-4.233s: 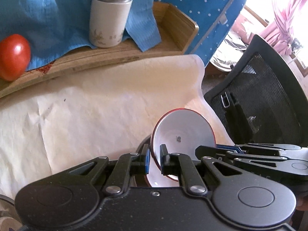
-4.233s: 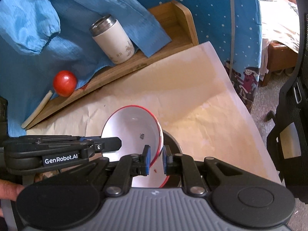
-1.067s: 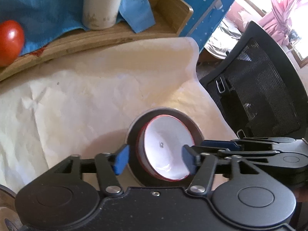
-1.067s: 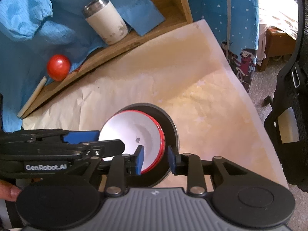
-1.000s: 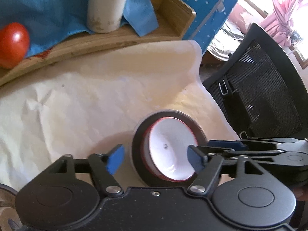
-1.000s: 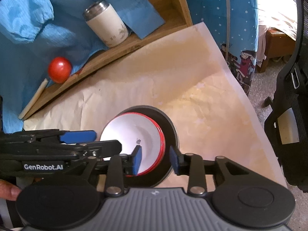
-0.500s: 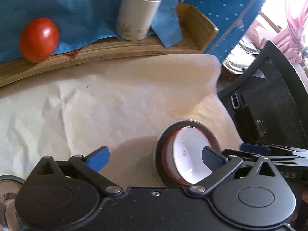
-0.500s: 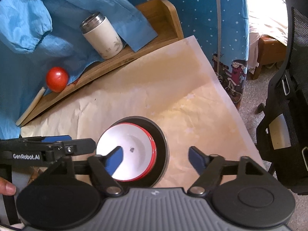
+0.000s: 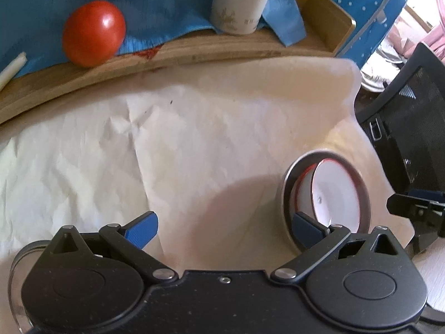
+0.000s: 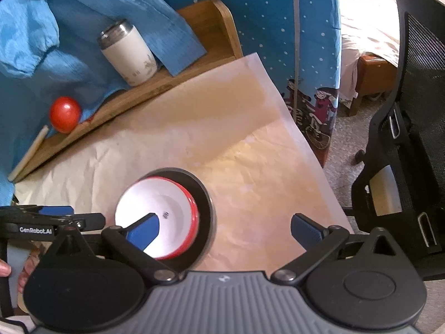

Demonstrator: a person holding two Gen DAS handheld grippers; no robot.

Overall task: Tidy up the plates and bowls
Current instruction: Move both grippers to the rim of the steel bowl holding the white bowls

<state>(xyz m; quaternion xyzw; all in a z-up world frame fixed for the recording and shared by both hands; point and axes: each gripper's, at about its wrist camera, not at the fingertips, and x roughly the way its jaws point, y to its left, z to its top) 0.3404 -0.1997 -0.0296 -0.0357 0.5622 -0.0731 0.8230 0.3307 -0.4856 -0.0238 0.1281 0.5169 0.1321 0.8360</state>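
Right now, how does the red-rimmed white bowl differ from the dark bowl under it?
The red-rimmed white bowl is smaller and sits inside the dark bowl, which rests on the paper. The white bowl is bright inside with a red rim; the dark bowl has a greyish rim. Both are round, upright and free of either claw.

The bowl (image 10: 155, 217) was white inside with a red rim and a small dark mark at its bottom; it sat in a dark grey dish (image 10: 204, 203) with a paler metallic edge. Under the tongs, cream paper (image 9: 194, 139) covered the tabletop, yellower towards the right tongs (image 10: 225, 229). Both tongs had blue pads on black arms; the left tongs (image 9: 224, 224) had a black body, the right a grey ribbed one. Beyond them lay a red tomato (image 9: 93, 33), a white tumbler (image 10: 129, 55) with a faint pattern and steel top, a honey-brown wooden tray (image 10: 217, 27), plain blue cloth (image 10: 55, 27), and white-dotted blue fabric (image 10: 264, 14).
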